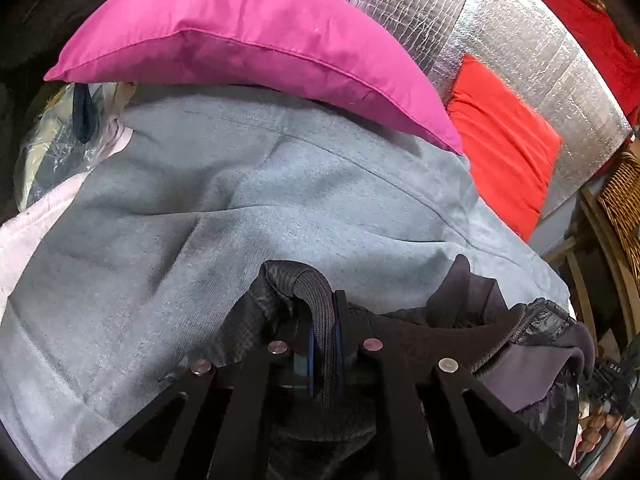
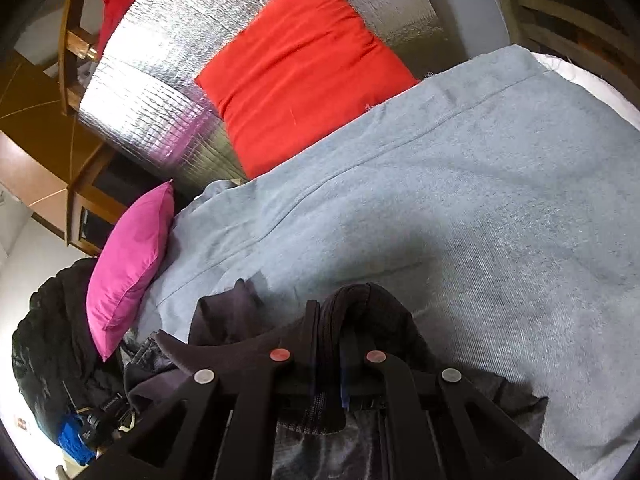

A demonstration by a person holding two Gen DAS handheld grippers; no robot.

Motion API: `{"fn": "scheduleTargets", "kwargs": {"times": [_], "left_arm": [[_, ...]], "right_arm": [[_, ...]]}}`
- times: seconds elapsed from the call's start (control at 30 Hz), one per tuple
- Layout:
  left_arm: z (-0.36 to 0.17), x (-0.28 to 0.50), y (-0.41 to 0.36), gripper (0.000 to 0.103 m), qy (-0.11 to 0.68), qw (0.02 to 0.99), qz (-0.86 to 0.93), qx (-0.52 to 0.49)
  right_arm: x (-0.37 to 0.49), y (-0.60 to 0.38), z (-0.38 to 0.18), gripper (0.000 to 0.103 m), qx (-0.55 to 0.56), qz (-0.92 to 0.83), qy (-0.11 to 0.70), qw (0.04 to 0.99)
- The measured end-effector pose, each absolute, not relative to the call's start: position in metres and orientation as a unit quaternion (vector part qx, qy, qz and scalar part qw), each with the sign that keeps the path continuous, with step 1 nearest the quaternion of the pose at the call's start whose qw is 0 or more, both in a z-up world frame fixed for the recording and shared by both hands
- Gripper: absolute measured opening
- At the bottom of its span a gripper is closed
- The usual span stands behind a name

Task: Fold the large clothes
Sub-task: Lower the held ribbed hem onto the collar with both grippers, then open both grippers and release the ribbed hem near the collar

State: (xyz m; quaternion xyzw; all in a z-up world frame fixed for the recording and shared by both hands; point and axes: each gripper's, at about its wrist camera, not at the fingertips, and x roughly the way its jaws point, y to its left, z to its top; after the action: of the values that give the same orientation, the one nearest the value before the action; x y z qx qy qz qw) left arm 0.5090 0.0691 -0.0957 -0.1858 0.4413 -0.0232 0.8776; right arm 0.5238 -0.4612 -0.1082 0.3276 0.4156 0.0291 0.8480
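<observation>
A dark, almost black jacket with a ribbed knit hem hangs between my two grippers over a grey-blue blanket. My left gripper is shut on a fold of the ribbed hem, which bulges up between the fingers. My right gripper is shut on another ribbed part of the same jacket. The rest of the jacket droops below and beside the grippers, partly hidden by them. The blanket also fills the right wrist view.
A pink cushion lies at the blanket's far edge, a red cushion leans on a silver foil-covered backrest. A plastic bag of items sits at left. A wicker chair stands at right. A black bag lies beside the pink cushion.
</observation>
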Motion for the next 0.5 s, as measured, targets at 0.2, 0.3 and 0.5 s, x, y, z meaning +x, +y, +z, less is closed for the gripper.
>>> {"fn": "scheduleTargets", "kwargs": {"times": [0.2,0.3,0.5], "left_arm": [[-0.106,0.52,0.067,0.009,0.452,0.873,-0.025,-0.178],[-0.116,0.525,0.073,0.012,0.467,0.86,-0.02,-0.204],[-0.112,0.525,0.072,0.018,0.474,0.856,-0.033,-0.205]], "right_arm": [[0.533,-0.465,-0.126,0.008,0.334,0.021,0.424,0.842],[0.54,-0.47,-0.14,0.008,0.356,0.021,0.436,0.826],[0.537,-0.479,-0.15,0.014,0.4,0.029,0.431,0.808]]}}
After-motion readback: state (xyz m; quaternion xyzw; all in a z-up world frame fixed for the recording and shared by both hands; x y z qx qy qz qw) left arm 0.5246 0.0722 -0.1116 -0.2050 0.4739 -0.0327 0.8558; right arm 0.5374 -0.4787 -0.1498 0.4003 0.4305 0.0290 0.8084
